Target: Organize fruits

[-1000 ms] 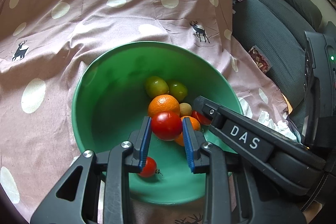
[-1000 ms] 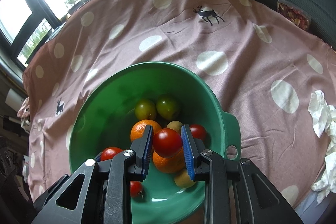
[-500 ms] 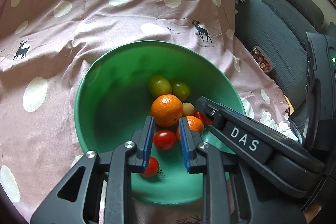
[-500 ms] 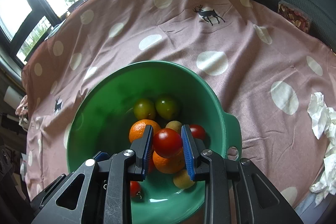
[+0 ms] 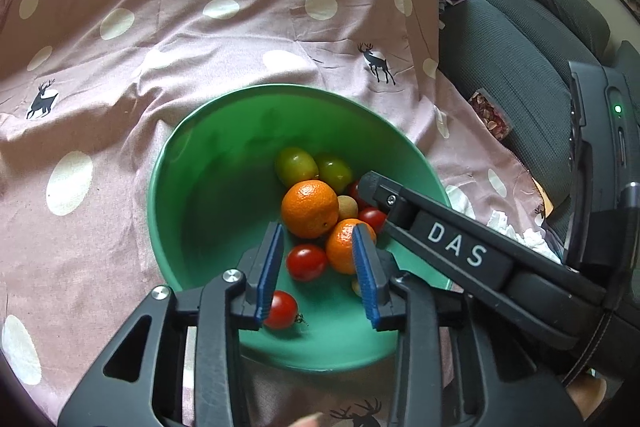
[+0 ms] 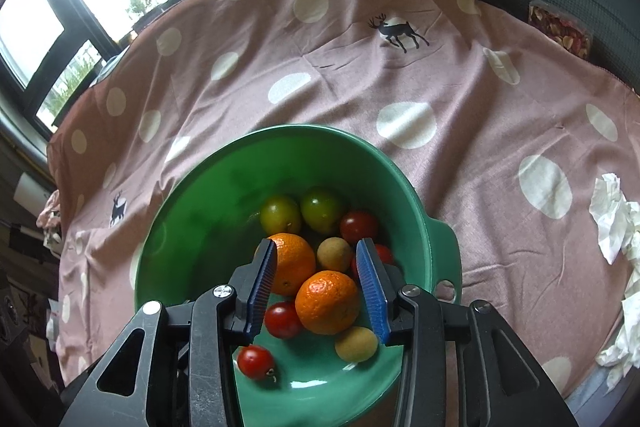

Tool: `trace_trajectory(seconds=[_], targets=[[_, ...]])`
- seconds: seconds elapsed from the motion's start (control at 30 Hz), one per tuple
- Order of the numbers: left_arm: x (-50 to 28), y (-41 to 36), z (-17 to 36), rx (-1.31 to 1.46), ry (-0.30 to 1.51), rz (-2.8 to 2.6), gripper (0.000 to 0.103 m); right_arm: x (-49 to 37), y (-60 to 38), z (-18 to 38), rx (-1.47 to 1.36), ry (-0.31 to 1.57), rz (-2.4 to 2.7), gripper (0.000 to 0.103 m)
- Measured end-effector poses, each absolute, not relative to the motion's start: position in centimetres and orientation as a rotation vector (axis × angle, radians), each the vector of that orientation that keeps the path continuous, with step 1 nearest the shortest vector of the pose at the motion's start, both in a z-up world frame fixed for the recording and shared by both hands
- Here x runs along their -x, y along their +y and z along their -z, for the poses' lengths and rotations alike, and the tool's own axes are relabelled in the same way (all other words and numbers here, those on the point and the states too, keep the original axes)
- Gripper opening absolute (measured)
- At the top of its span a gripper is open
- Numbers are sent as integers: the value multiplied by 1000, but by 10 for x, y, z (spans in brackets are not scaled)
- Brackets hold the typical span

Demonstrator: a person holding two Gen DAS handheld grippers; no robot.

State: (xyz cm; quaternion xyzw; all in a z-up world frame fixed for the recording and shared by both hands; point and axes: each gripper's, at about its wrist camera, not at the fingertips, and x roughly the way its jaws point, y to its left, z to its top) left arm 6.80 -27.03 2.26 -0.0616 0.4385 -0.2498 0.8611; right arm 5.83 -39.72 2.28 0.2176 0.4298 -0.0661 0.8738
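Both tomatoes (image 6: 283,319) now lie in the bowl (image 6: 436,247); left gripper (image 5: 318,273) and right gripper (image 6: 320,281) fingers spreading, empty

Both tools are built alike. The left tongs (image 5: 318,267) have two matte black plastic arms with triangular cut-outs near the base, a round silver screw head on each arm, and a ribbed blue pad lining the inner face of each finger (image 5: 270,271). The right tongs (image 6: 320,287) show the same black frame, silver screws and ridged blue pads. Seen from the left wrist camera, the side of the right tool carries white capital letters reading DAS on a black bar, and behind it a black housing bears a small green light.
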Motion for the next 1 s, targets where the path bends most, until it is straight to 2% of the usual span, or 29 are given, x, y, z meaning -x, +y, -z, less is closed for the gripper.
trace_trajectory(seconds=[0.13,0.23,0.4,0.47,0.5,1.0], targets=[[-58,-269,-35,83,869,503,49,-55,-399,-27,-456,877,143,44],[-52,-267,-44,67,841,501,52,-52,-400,-32,-461,849,140,57],[-45,-261,-56,60,805,483,58,-45,-400,-42,-464,809,123,61],[-41,-259,-61,50,788,469,60,-42,-399,-47,-455,791,123,70],[-39,-258,-63,47,781,462,61,-41,-398,-49,-451,782,121,71],[-32,-250,-69,59,763,431,62,-37,-399,-53,-434,776,135,71]])
